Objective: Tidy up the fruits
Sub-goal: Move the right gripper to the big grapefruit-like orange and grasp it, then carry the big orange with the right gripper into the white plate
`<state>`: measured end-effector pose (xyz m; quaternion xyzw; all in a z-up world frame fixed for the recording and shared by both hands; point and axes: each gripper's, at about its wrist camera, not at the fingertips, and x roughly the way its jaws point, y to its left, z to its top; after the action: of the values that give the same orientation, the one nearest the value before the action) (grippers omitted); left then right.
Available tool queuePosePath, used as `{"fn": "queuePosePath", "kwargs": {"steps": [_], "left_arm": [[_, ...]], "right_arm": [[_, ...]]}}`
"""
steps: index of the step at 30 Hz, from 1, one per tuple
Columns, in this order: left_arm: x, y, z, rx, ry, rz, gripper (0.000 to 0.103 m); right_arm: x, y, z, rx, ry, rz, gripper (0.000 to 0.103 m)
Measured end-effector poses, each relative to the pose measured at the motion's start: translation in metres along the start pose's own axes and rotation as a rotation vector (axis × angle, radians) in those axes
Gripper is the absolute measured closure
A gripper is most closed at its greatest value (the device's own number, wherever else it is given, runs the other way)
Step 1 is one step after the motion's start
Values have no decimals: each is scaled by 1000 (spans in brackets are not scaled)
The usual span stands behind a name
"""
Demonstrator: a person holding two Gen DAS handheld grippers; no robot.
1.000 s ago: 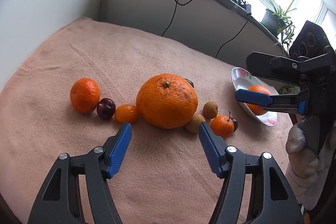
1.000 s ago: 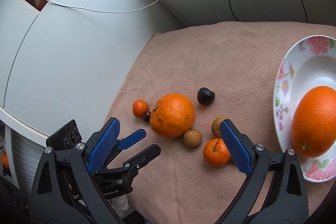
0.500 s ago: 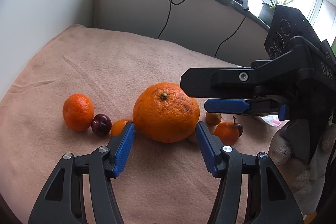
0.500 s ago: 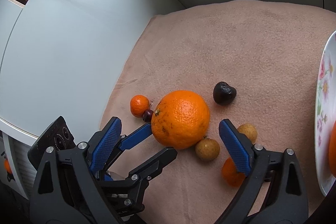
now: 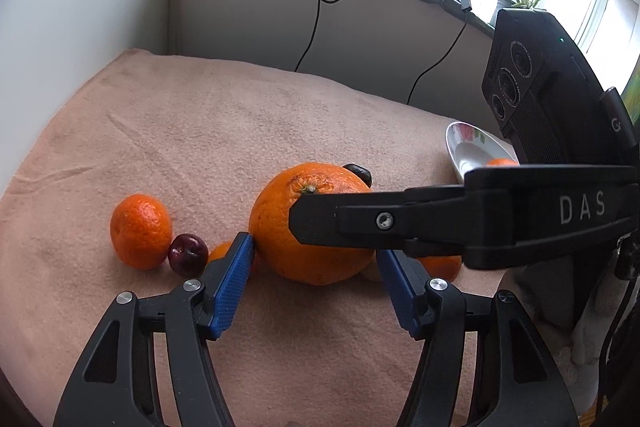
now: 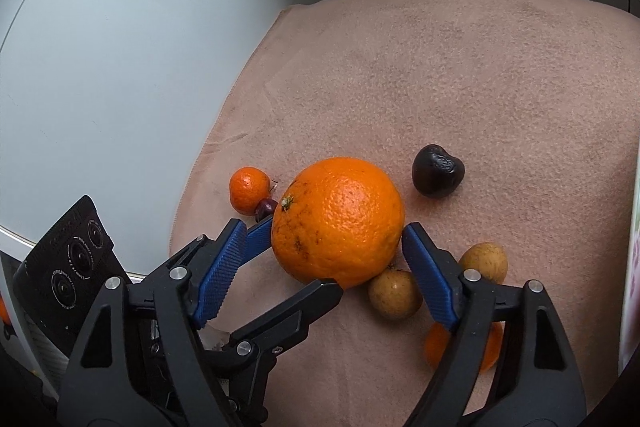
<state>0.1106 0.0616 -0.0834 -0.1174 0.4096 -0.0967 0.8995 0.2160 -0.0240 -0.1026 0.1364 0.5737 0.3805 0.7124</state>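
Note:
A large orange [image 5: 280, 227] [image 6: 338, 221] sits mid-cloth. My left gripper [image 5: 314, 259] is open, its blue pads on either side of the orange's near half, close to the skin. My right gripper [image 6: 324, 239] is open too and brackets the same orange from the other direction; one of its black fingers [image 5: 400, 223] crosses the orange in the left wrist view. Around it lie a mandarin [image 5: 141, 231] [image 6: 249, 189], a dark red plum [image 5: 187, 254], a dark fruit [image 6: 438, 170], two tan fruits [image 6: 394, 294] [image 6: 483, 261] and a small orange [image 6: 436, 345].
A white flowered plate [image 5: 470, 147] at the cloth's right holds another orange [image 5: 502, 161]. A white cabinet wall [image 6: 120, 67] borders the cloth on the left. Cables hang down the back wall [image 5: 316, 19] below the windowsill.
Both grippers have moved in on the large orange and now straddle it. The right gripper swung left from the plate, and its finger now covers part of the orange.

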Motion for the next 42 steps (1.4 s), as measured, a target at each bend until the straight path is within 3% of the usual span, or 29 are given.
{"fn": "queuePosePath", "kwargs": {"steps": [6,27,42], "left_arm": [[7,2,10,12,6,-11,35],[4,-5,5,65,-28,-18,33],[-4,-39,22,124,-84,-43,33]], "right_arm": [[6,-3,-3,1,12,-11,29],[-2,17,-10,-103,-51,-84,32],[-64,8,-14,-109,-138,-95,32]]}}
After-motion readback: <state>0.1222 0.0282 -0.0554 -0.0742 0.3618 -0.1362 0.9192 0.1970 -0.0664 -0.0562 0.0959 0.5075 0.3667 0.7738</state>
